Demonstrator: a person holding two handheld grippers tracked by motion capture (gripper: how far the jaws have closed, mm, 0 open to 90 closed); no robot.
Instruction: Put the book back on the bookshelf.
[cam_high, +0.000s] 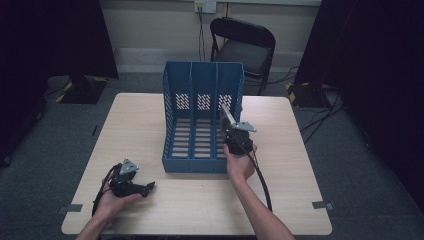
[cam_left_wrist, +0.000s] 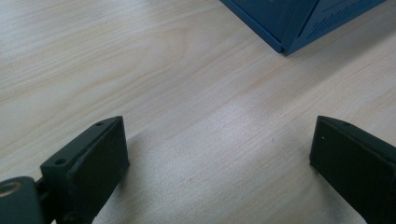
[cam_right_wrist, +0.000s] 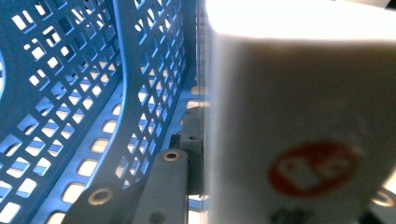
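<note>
Your right hand-held gripper (cam_high: 231, 126) is clenched on a flat white box (cam_right_wrist: 299, 121) with a round red mark on its face; in the right gripper view the box stands on edge, pressed by the jaws, just beside a perforated divider. You hold it over the rightmost of the 3 compartments of the blue file rack (cam_high: 202, 117), which stands upright in the middle of the bench (cam_high: 200, 200). Whether the box touches the rack's slatted floor, you cannot tell from here. Your left hand-held gripper (cam_high: 147, 187) rests low on the near left part of the bench, well apart from the rack, released, with bare wood between its wide jaws.
</note>
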